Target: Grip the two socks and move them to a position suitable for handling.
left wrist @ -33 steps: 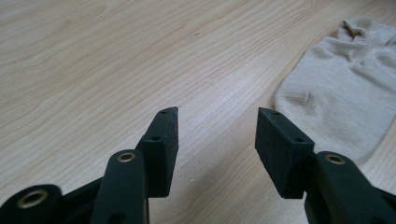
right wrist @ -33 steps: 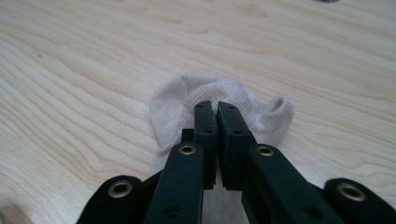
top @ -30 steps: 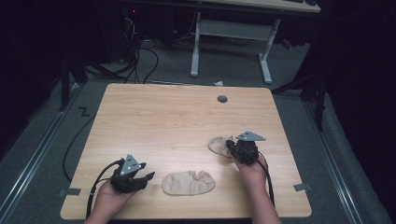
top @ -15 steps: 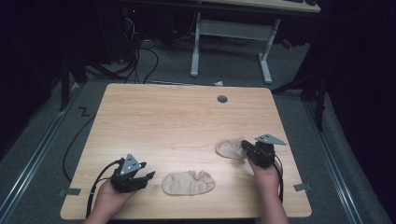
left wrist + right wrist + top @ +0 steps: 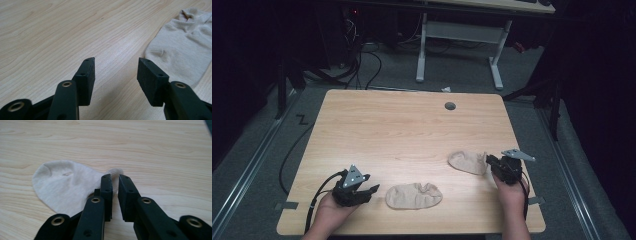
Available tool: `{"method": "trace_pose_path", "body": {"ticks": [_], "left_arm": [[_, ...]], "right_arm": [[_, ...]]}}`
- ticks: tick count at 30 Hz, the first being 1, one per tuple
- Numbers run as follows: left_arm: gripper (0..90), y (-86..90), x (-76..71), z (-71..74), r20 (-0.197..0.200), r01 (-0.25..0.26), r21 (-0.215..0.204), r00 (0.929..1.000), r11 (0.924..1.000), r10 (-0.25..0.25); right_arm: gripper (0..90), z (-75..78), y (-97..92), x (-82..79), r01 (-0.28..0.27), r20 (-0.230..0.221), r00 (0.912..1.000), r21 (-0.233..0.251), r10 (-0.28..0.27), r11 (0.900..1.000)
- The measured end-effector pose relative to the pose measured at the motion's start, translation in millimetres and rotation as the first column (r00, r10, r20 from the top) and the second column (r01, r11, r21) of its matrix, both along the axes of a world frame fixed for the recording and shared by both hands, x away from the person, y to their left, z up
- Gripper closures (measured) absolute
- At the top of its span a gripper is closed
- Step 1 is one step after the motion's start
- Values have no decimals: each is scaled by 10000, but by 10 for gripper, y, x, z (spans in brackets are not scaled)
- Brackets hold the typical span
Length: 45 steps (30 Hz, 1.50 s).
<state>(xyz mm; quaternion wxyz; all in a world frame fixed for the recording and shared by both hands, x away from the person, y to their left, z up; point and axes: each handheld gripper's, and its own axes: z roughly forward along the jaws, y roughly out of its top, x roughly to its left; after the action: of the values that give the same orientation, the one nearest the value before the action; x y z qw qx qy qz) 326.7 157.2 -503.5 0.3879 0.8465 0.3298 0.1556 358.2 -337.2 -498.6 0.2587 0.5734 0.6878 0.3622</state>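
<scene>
Two beige ankle socks lie on the wooden table (image 5: 402, 130). One sock (image 5: 414, 195) rests flat near the front edge; its pale knit (image 5: 182, 47) is at the right in the left gripper view. My left gripper (image 5: 374, 189) (image 5: 116, 67) stands open just left of that sock, with bare wood between the jaws. The other sock (image 5: 466, 162) (image 5: 65, 187) lies at the right. My right gripper (image 5: 488, 161) (image 5: 115, 178) is at that sock's right end, its jaws pinched on the sock's edge.
A round grommet hole (image 5: 450, 106) sits near the table's far edge. Cables (image 5: 319, 192) trail from the left gripper over the front left of the table. Dark floor, a white desk frame (image 5: 459, 37) and more cables lie beyond the table.
My right gripper has moved right and slightly toward the front edge, and the sock in it has slid along with it. The left gripper and the front sock have stayed put.
</scene>
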Motion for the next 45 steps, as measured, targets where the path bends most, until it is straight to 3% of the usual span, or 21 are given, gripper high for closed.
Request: {"method": "trace_pose_path", "body": {"ticks": [4,7,9,13,19,26,34,45], "left_arm": [[492,-3,-2,0,-20,-3,10,10000,10000,3],[494,-8,-14,11,22,38,57,10000,10000,-38],[496,-2,-13,19,19,15,33,10000,10000,-15],[512,14,-15,32,-8,-61,-32,10000,10000,61],[513,11,5,27,-45,-147,-3,9999,9999,147],[505,1,-3,21,-56,-52,53,10000,10000,52],[502,-17,-11,15,-52,13,75,10000,10000,-13],[500,-29,-10,0,-66,68,135,10000,9999,-68]], "right_arm": [[816,94,-64,-55,279,366,9990,-128,-274,9995],[840,170,-32,-92,184,592,9981,-370,-162,9991],[900,150,23,-87,85,235,9997,-568,-72,9983],[900,-17,39,-22,128,-918,9956,-936,-214,9955],[900,-185,-8,32,50,-1766,9840,-992,-226,9951],[900,-207,40,57,-223,-1644,9864,-963,62,9951],[900,-229,268,130,-850,-1421,9875,-1175,680,9894],[900,-249,723,260,-2015,-1194,9760,-1748,1824,9638]]}}
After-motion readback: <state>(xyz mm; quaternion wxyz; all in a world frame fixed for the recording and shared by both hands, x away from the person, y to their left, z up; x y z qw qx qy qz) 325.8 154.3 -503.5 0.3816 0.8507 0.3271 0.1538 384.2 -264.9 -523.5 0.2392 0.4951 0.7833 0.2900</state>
